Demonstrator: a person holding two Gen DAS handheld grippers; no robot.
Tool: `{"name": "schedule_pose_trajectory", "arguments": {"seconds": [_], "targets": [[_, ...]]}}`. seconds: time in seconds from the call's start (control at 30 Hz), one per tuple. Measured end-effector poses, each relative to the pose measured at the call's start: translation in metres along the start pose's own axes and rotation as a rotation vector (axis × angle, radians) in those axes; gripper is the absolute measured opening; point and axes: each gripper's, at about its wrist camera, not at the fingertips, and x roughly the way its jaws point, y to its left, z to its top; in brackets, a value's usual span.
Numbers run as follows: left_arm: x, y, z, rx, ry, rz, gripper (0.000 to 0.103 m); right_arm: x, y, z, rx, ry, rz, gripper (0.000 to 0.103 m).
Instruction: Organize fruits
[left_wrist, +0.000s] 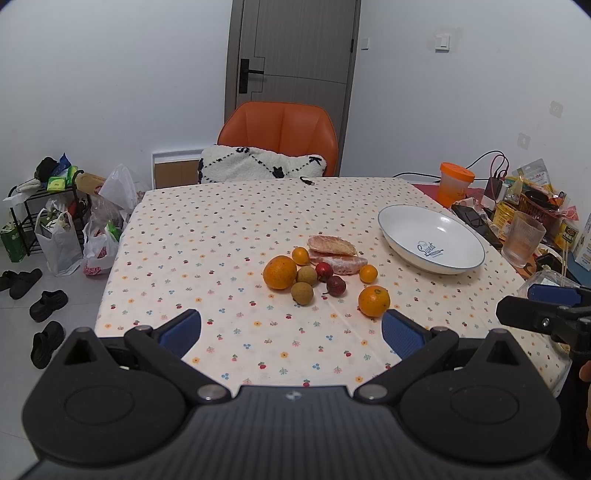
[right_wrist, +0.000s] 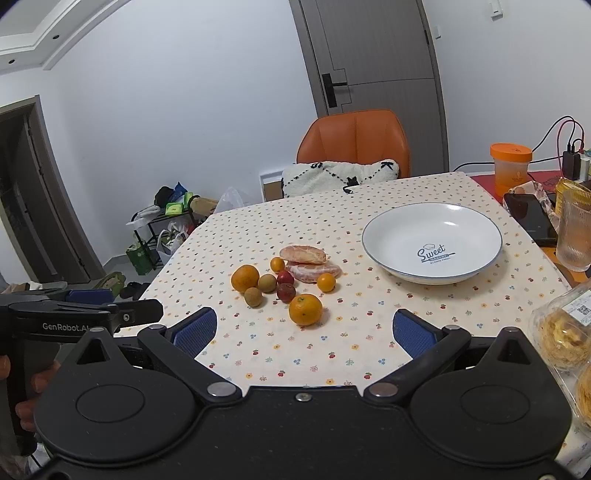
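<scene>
Both views are evenly lit by soft, cool indoor light; shadows are faint. A small glare spot marks the white plate (right_wrist: 384, 236). Fisheye bending and dark vignetting crowd the corners.

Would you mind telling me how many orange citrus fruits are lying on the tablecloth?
4: a large orange at the cluster's left, another large one nearest the cameras, a small one beside the peeled segments, and a small one at the right. None seems hidden.
</scene>
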Motion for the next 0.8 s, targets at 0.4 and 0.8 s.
{"name": "schedule_pose_trajectory", "arguments": {"seconds": [0.4, 0.8], "targets": [[0.005, -0.001, 0.000, -0.008, -0.017, 0.003, 0.103, 0.007, -0.010, -0.001, 0.022, 0.015, -0.017, 0.103], [0.025, -0.001, -0.003, -0.010, -0.041, 0.028, 0.103, 0.023, -0.012, -0.003, 0.026, 0.025, -0.017, 0.103]]}}
